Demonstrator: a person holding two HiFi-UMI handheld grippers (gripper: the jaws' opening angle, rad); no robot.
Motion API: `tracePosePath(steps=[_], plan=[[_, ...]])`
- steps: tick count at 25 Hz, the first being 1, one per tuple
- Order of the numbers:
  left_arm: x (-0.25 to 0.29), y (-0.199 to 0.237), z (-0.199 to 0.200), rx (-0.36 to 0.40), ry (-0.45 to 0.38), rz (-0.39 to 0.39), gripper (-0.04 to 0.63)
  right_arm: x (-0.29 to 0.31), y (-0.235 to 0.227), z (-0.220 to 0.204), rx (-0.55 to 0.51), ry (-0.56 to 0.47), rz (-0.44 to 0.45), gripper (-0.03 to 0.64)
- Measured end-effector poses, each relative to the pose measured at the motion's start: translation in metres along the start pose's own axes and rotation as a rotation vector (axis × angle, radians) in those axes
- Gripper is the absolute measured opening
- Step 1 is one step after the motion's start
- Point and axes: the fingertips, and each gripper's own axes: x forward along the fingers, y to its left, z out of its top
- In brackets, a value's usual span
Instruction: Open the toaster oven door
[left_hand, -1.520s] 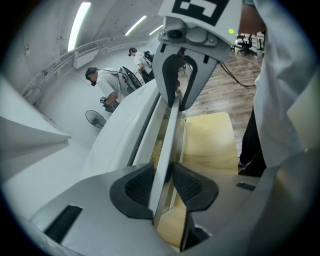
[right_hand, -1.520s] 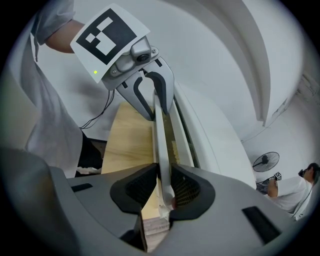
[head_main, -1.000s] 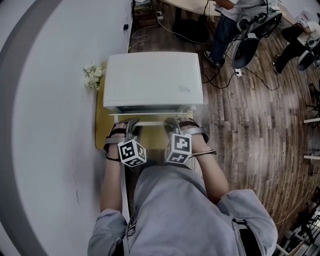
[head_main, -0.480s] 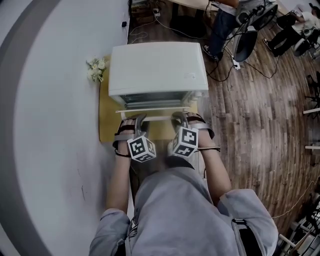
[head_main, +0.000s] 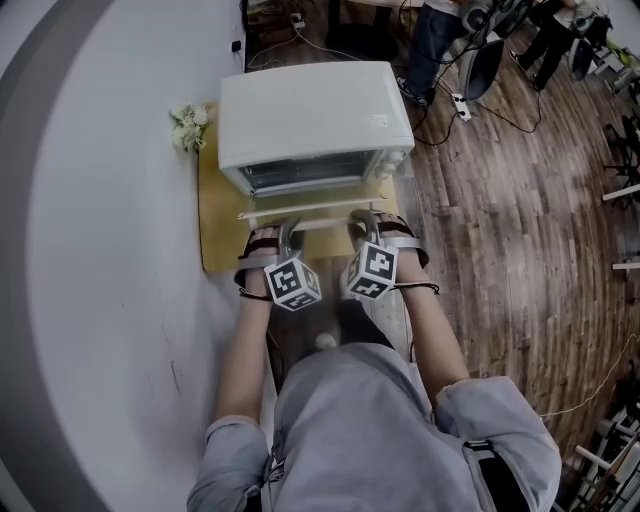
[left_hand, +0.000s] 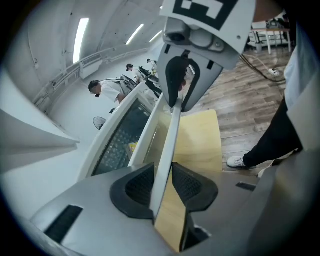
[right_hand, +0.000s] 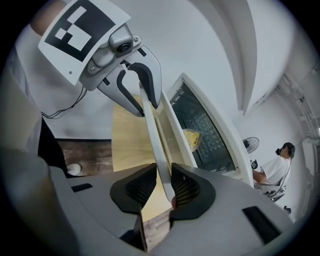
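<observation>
The oven (head_main: 315, 110) stands on a yellow tabletop (head_main: 215, 235), its door (head_main: 305, 200) tilted part-way out from the front. The handle (head_main: 320, 209) – a long, slim white bar along the door's outer edge – runs in front of the oven, and both grippers hold it. The left gripper (head_main: 288, 230) sits on the bar towards the oven's left end, the right gripper (head_main: 362, 218) towards its right end, the two near each other.

In the left gripper view the bar (left_hand: 167, 145) passes between the ribbed black pads (left_hand: 138, 186) of that gripper (left_hand: 162, 186), which press on it and are closing. In the right gripper view the bar (right_hand: 155, 135) lies between that gripper's (right_hand: 160, 187) pads (right_hand: 186, 189), which touch it while the jaws ease apart.

The oven is a smooth white box with rounded corners – behind the door, a wire rack (right_hand: 207, 125) and a yellow item (right_hand: 192, 137) show. Small white flowers (head_main: 187, 127) lie at the oven's left rear corner. Left of the oven is a plain white wall (head_main: 100, 250); right of it the tabletop ends and plank floor (head_main: 500, 230) lies open. Bare tabletop remains in front of the oven, under the door.
</observation>
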Motion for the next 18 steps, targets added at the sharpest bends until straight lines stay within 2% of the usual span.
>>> tracePosePath(steps=[4,12,18], plan=[[-0.001,-0.014,-0.005,0.000,-0.002,0.021,0.104,0.002,0.014,-0.005,0.019,0.010,-0.057,0.084],[-0.002,-0.030,-0.009,0.006,-0.007,0.073,0.103,0.002,0.030,-0.011,0.018,0.006,-0.109,0.084],[0.000,-0.037,-0.010,0.020,-0.029,0.158,0.104,0.001,0.035,-0.013,0.006,-0.041,-0.187,0.084]])
